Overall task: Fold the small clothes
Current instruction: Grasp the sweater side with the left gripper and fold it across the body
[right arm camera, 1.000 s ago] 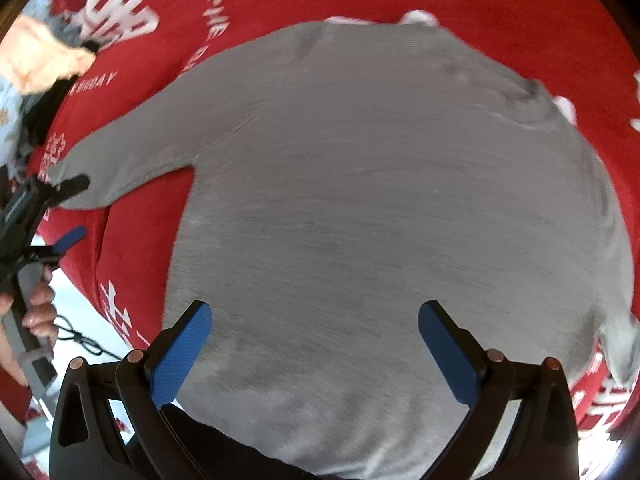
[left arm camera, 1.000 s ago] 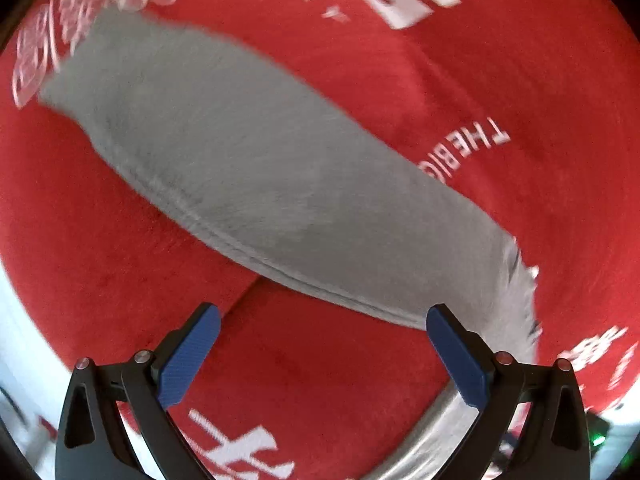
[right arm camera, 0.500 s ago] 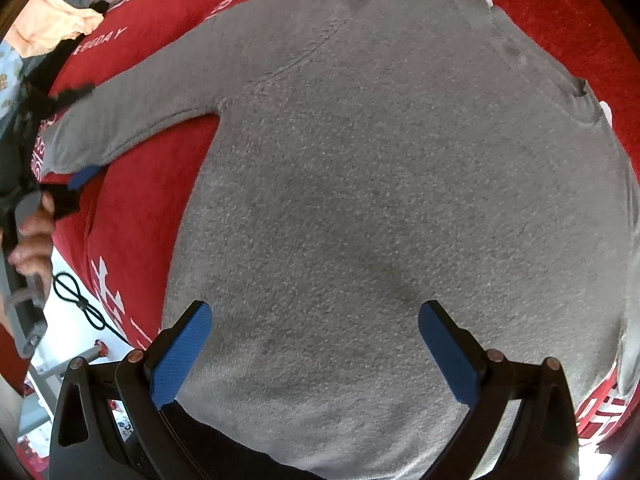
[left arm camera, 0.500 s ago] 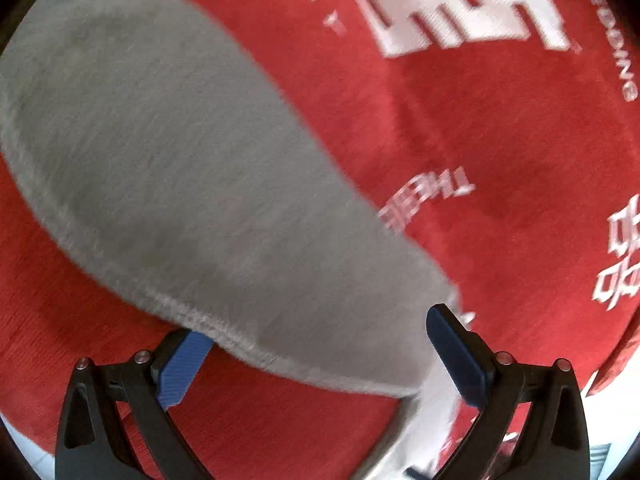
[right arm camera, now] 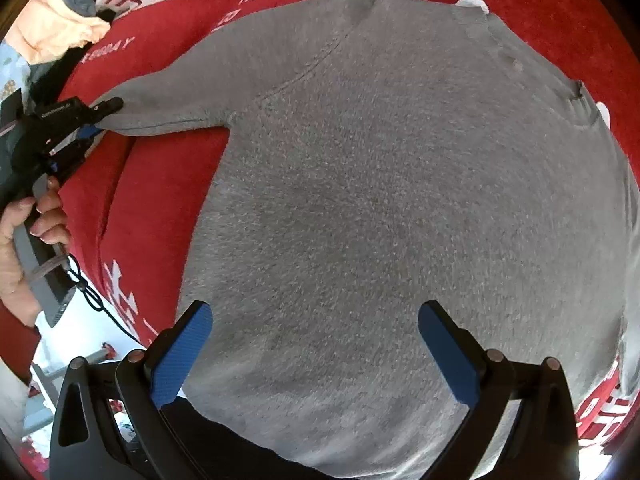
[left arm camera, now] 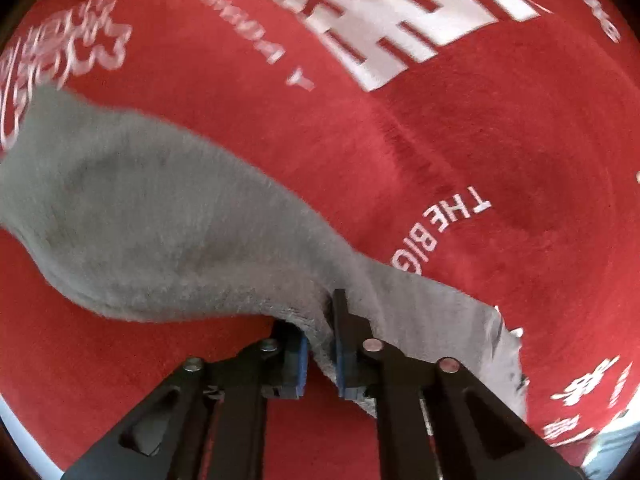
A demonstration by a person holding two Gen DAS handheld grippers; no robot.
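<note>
A small grey sweater (right arm camera: 380,200) lies flat on the red printed cloth (right arm camera: 160,184), with its neck at the far side. Its left sleeve (left arm camera: 160,220) stretches across the left wrist view. My left gripper (left arm camera: 320,344) is closing on the near edge of this sleeve close to the cuff, with a fold of grey knit pinched between the blue pads. The right wrist view shows the same gripper (right arm camera: 98,120) at the sleeve's tip. My right gripper (right arm camera: 316,344) hangs open, pointing down over the sweater's lower body with nothing between its fingers.
The red cloth (left arm camera: 480,160) carries white lettering and has a crease running beside the sleeve. A peach garment (right arm camera: 52,36) and dark clothes lie at the far left corner. A person's hand (right arm camera: 24,232) holds the left gripper's handle, and a black cable (right arm camera: 92,296) dangles past the cloth's left edge.
The left jaws went from wide open to pinched on the sleeve near the cuff, and the left gripper slid along the sleeve and tilted. The right gripper stays open over the sweater's body.
</note>
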